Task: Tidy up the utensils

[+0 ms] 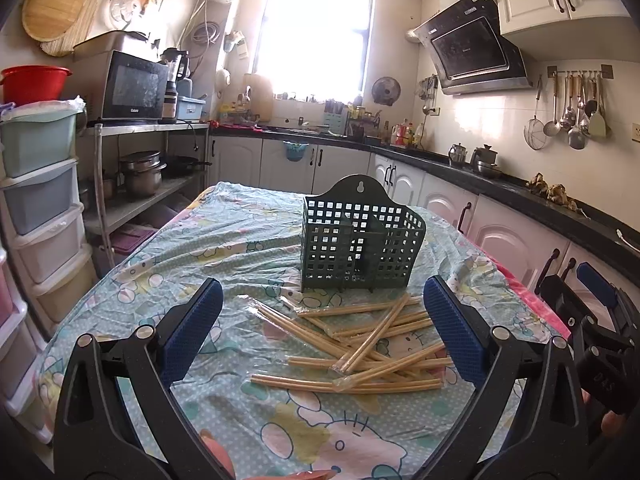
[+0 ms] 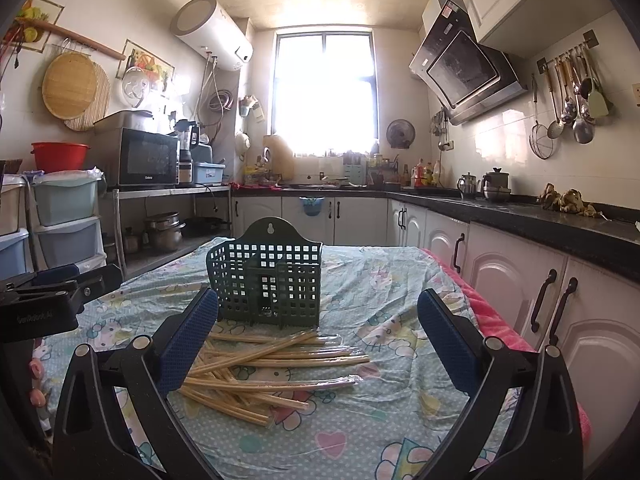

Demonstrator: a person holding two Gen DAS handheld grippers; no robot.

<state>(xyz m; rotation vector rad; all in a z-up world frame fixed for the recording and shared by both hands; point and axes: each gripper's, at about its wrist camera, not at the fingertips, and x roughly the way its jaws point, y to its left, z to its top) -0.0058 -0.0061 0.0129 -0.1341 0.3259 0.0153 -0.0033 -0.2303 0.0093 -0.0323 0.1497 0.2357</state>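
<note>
The left gripper (image 1: 322,332) is hovering with jaws spread wide and empty over the wrapped chopsticks (image 1: 360,344) lying heaped before the green slotted utensil holder (image 1: 360,244) mid-tablecloth (image 1: 224,248), clear cloth all round, while the right gripper (image 2: 318,344) is gaping likewise, its fingers hiding some chopstick ends.

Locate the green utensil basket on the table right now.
In both wrist views the green basket stands upright mid-table on the patterned cloth, just behind the pile of wrapped chopsticks.
</note>
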